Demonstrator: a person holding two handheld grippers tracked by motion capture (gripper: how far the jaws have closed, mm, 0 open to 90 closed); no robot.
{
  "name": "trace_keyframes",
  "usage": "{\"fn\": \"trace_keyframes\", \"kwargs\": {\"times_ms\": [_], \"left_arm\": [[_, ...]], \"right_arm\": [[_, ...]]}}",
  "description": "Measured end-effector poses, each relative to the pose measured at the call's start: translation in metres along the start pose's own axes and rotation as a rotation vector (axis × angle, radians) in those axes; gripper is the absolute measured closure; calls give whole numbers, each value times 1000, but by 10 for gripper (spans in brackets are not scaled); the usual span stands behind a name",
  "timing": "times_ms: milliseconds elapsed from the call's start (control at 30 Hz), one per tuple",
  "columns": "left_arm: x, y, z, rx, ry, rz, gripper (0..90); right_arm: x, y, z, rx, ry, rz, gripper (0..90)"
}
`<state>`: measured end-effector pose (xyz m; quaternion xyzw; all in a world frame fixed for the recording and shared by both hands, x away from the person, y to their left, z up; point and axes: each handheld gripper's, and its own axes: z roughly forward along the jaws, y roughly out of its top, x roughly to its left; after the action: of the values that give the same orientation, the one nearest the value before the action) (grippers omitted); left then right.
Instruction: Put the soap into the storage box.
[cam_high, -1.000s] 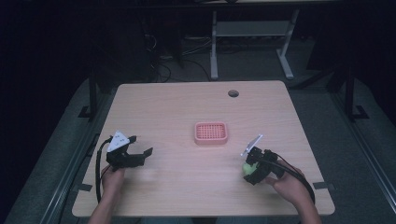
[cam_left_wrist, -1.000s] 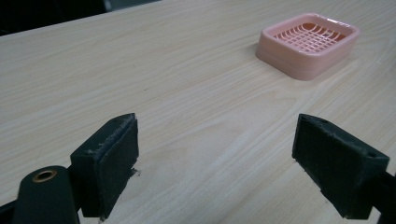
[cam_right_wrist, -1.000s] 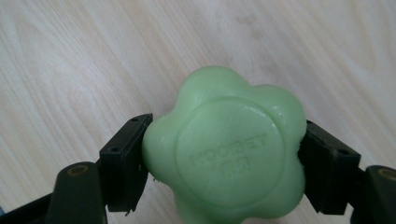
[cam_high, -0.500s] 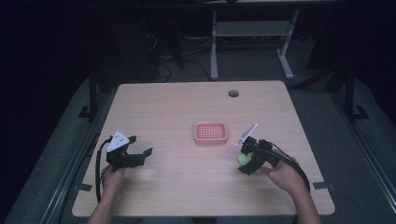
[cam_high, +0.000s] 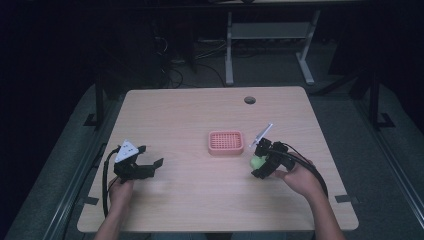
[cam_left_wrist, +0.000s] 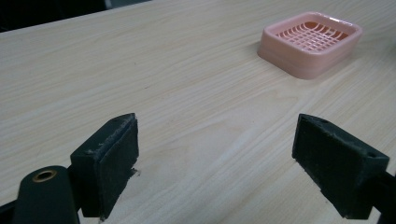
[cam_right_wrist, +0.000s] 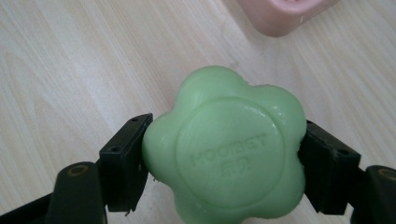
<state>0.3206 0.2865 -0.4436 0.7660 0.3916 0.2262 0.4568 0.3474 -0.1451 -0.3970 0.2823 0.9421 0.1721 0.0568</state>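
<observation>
A pink slotted soap dish (cam_high: 226, 142) sits near the middle of a pale wooden table (cam_high: 190, 115). Just right of the dish, the person's right gripper (cam_high: 261, 161) clamps a green flower-shaped soap (cam_right_wrist: 224, 149) between both jaws (gripped across its sides, its stamped face turned toward that gripper's camera), apparently so it can be set flat into the dish. Well left of the dish, the left gripper (cam_high: 150, 167) rests low with jaws spread wide and empty, seemingly waiting.
</observation>
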Motion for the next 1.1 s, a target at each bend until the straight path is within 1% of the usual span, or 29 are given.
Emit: {"fn": "trace_keyframes", "kwargs": {"times_ms": [267,433,467,567,667,767,900,1000,1100], "left_arm": [[0,0,0,0,0,-1,143],[0,0,0,3,1,4,143],[0,0,0,3,2,2,143],[0,0,1,2,3,-2,143],[0,0,2,3,0,-5,143],[-1,0,2,8,-4,2,143],[-2,0,3,7,-7,8,143],[-1,0,3,8,-9,6,143],[-1,0,2,6,-10,4,143]], "right_arm": [[-6,10,1,-4,-3,-2,259],[-9,16,1,-10,5,2,260],[-10,17,1,-6,-2,-4,260],[-12,21,2,-10,3,-3,260],[-13,25,3,-6,8,-6,259],[-13,29,4,-1,10,-10,259],[-13,34,4,6,2,-19,259],[-15,38,3,2,8,-17,259],[-16,42,4,11,4,-23,259]]}}
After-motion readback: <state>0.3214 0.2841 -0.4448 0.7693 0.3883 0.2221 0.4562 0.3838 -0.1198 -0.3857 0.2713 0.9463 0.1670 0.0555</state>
